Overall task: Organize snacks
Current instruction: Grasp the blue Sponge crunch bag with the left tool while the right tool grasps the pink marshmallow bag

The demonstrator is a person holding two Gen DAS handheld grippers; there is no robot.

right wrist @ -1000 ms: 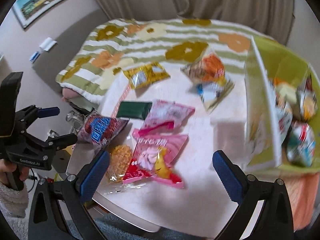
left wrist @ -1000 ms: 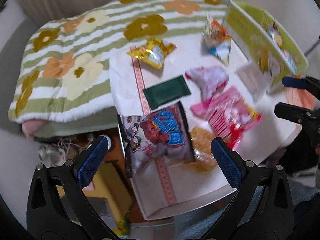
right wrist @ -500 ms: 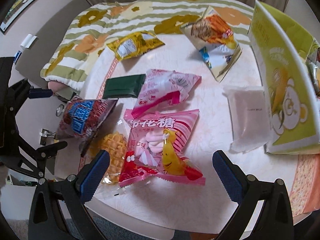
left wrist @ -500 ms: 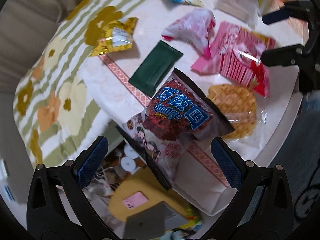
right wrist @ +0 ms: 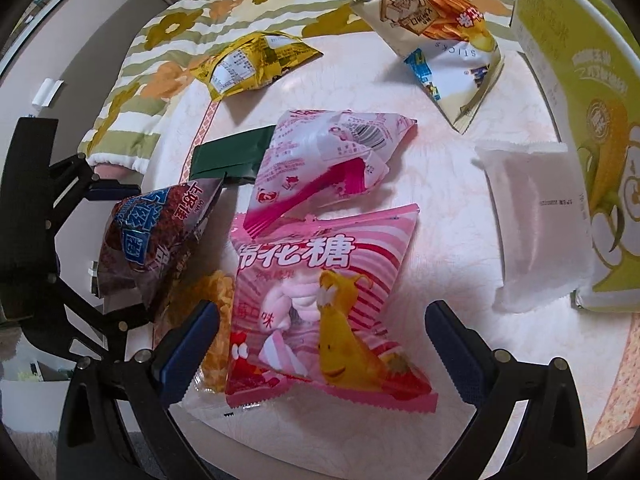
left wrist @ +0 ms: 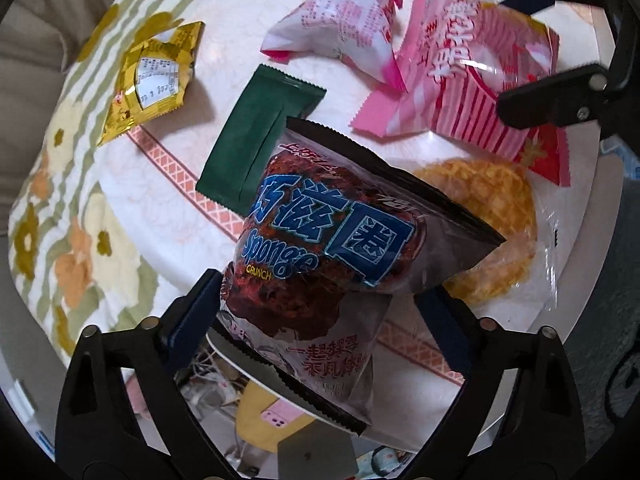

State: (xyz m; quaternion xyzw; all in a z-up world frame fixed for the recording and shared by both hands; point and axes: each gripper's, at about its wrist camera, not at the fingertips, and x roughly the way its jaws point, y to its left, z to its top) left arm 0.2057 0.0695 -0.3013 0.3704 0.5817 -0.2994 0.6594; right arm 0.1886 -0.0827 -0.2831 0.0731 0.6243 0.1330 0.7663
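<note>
My left gripper (left wrist: 316, 312) is open with its fingers on either side of a dark Sponge Crunch bag (left wrist: 320, 248) at the table's near-left edge; the bag also shows in the right wrist view (right wrist: 156, 236). My right gripper (right wrist: 320, 344) is open, straddling a pink marshmallow bag (right wrist: 320, 300). A clear pack of yellow waffle snack (right wrist: 218, 320) lies under both bags. A dark green packet (left wrist: 260, 140), a pale pink bag (right wrist: 324, 160), a gold bag (right wrist: 252, 62), a sticks bag (right wrist: 444, 36) and a white packet (right wrist: 532, 220) lie on the table.
A green snack box (right wrist: 580, 80) stands at the table's right side. A flowered striped blanket (left wrist: 60, 200) borders the table's far-left side. Below the table's edge (left wrist: 560, 340) there is floor clutter with a yellow object (left wrist: 260, 412).
Both grippers have moved down and closer to the table. The left gripper has closed in around the Sponge Crunch bag; the right has come over the pink marshmallow bag.
</note>
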